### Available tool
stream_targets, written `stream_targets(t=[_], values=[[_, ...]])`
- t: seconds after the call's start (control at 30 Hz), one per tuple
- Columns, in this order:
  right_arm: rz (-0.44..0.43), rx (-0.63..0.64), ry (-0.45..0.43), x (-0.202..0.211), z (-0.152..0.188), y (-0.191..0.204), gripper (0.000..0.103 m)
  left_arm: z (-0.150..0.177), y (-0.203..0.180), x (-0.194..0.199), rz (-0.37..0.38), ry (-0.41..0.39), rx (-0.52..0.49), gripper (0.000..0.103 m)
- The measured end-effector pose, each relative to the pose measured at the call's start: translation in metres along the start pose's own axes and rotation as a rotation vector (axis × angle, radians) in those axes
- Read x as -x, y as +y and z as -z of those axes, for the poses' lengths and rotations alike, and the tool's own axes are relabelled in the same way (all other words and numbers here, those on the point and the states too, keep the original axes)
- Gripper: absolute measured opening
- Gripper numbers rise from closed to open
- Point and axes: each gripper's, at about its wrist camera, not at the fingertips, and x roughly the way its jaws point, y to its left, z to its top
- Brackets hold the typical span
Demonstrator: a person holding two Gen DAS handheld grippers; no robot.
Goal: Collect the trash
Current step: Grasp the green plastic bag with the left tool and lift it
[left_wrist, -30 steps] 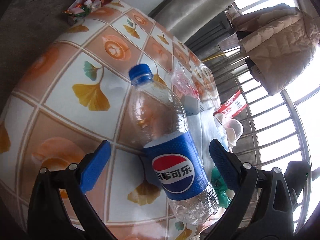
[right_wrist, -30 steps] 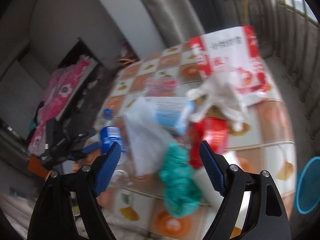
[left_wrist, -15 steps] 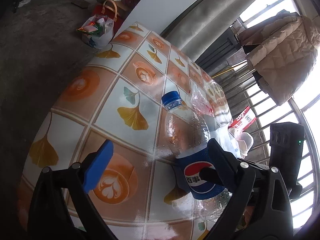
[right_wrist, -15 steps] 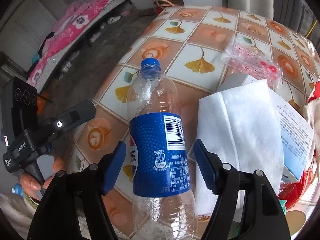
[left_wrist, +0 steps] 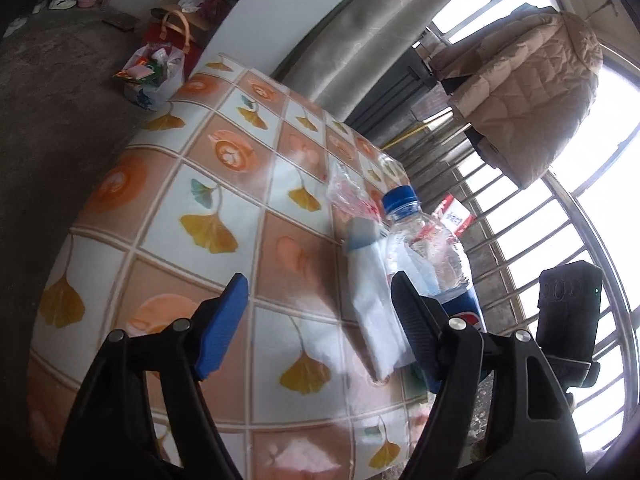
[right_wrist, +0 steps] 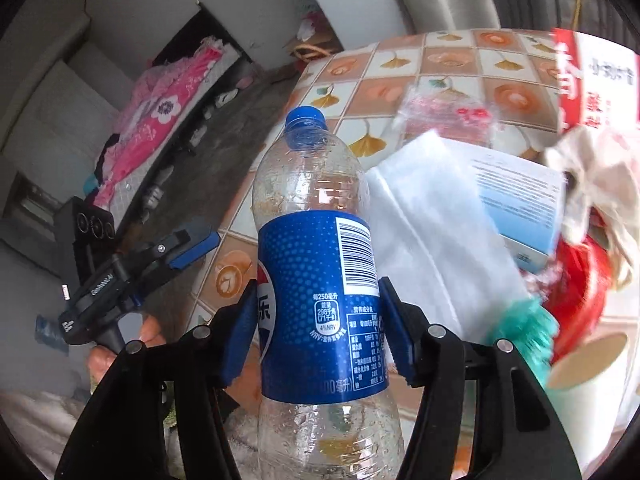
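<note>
Over the tiled tablecloth (left_wrist: pixel 208 184), the left gripper (left_wrist: pixel 320 320) hangs with fingers apart, empty; rightward, the right gripper (right_wrist: pixel 318 332) has just clamped the clear blue-labelled plastic bottle (right_wrist: pixel 320 264), now lifted off the trash pile; bagging seems next.

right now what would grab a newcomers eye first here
The empty Pepsi bottle fills the right wrist view, clamped at its blue label by the right gripper. Beside it, litter crowds the ginkgo-patterned table: a white tissue pack, a paper cup. The left gripper hovers open, empty.
</note>
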Motion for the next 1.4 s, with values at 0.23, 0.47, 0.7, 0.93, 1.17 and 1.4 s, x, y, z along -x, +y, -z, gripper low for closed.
stream_targets(t=[0.23,0.47,0.7,0.93,1.17,1.4], values=[[0.168,-0.214,-0.200,0.104,0.059,-0.069,0.057,0.043,-0.065,-0.054,0.184,0.237,-0.104,0.061],[0.281,-0.362,-0.229,0.122,0.103,-0.116,0.057,0.102,-0.121,-0.119,0.220,0.475,-0.176,0.060],[0.237,-0.382,-0.225,0.114,0.109,-0.133,0.057,0.110,-0.131,-0.151,0.121,0.498,-0.117,0.060],[0.180,-0.382,-0.237,0.121,0.118,-0.142,0.057,0.112,-0.139,-0.149,0.059,0.467,-0.146,0.024],[0.139,-0.396,-0.283,0.132,0.126,-0.146,0.057,0.113,-0.141,-0.125,0.033,0.438,-0.187,0.013],[0.108,-0.398,-0.345,0.153,0.143,-0.147,0.057,0.112,-0.168,-0.086,0.033,0.372,-0.310,0.013]])
